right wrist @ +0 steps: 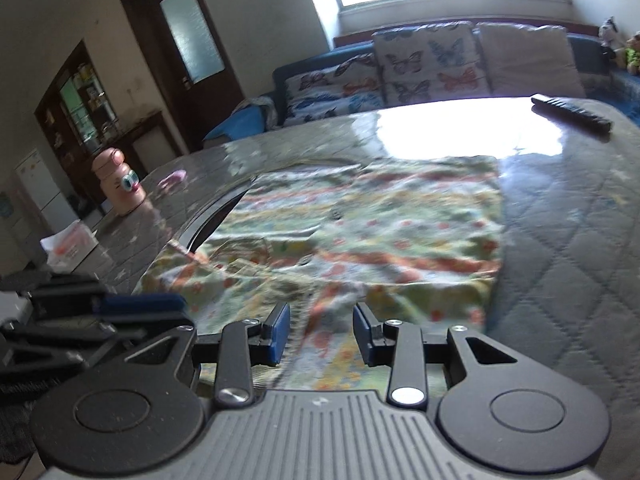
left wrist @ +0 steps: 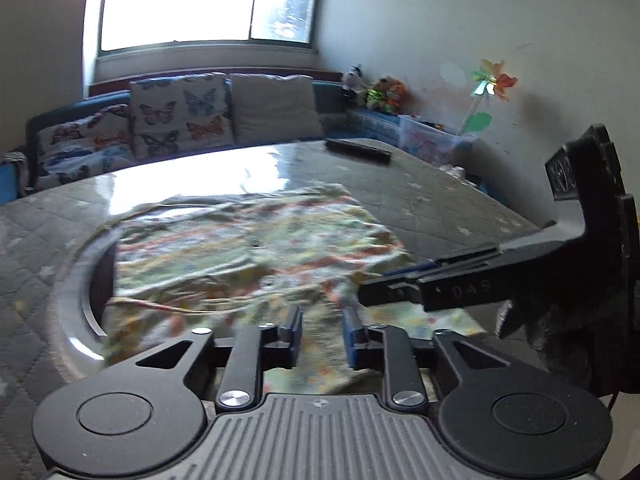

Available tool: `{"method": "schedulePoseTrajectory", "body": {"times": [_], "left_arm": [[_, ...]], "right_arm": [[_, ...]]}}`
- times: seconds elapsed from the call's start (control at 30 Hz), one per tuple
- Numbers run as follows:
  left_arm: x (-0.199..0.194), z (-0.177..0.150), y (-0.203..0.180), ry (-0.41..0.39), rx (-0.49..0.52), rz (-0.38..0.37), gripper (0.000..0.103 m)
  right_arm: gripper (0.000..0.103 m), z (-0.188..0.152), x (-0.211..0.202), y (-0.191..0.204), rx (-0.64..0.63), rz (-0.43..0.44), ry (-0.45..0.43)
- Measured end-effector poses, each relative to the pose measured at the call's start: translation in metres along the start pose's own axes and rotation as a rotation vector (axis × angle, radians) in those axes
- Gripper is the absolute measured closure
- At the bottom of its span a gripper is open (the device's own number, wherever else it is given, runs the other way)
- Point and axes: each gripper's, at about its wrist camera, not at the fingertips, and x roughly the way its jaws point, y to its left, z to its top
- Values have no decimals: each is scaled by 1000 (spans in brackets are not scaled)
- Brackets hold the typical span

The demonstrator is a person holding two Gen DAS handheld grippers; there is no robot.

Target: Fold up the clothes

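Note:
A floral garment point(left wrist: 256, 256), green with orange and yellow print, lies spread on a glossy quilted table point(left wrist: 420, 196). It also shows in the right wrist view point(right wrist: 360, 232). My left gripper point(left wrist: 321, 338) is open, its blue pads on either side of the garment's near edge. My right gripper point(right wrist: 321, 334) is open too, with the near hem between its blue pads. The right gripper also shows from the side in the left wrist view point(left wrist: 384, 292), at the garment's right corner. The left gripper shows at the left of the right wrist view point(right wrist: 132, 308).
A dark remote control point(left wrist: 358, 150) lies at the table's far side. A pink bottle-shaped toy point(right wrist: 120, 188) stands on the table's left. A sofa with butterfly cushions point(left wrist: 180, 114) runs under the window. Toys and a plastic box point(left wrist: 424, 140) stand along the right wall.

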Motion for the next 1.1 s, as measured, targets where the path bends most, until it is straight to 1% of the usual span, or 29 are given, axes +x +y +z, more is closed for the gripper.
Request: {"method": "schedulePoseTrajectory", "body": {"times": [0.13,0.23,0.3,0.37,0.43,0.53,0.67,0.8,0.87,1.0,1.03,1.1], "left_arm": [[-10,-2,35,-10,-60,104,73],[-17,-4,56,-20,-100,162,72],[-20,-5,66,-24,-116,194,70],[-21,-6,73,-25,-128,220,69],[-21,-7,78,-22,-136,235,69],[-18,-8,80,-14,-140,243,68],[-10,-12,78,9,-126,236,69],[3,-19,74,45,-100,242,69],[10,-22,73,70,-85,254,70],[20,-24,77,124,-70,279,70],[20,-23,78,126,-72,280,73],[18,-17,79,110,-76,278,74]], "right_arm": [[69,-2,21,11,-11,10,51],[74,-4,29,17,-20,-2,67],[91,-4,29,21,-26,-12,65],[95,-3,26,22,-29,-15,58],[96,-1,20,24,-33,-19,41],[96,6,0,28,-35,-19,-13],[96,15,-33,26,-48,-66,-96],[96,14,-37,15,-24,-116,-85],[96,7,-29,7,-2,-141,-49],[96,4,-25,6,-3,-141,-49],[96,6,-26,7,-8,-136,-59],[96,9,-29,9,-24,-129,-74]]}}
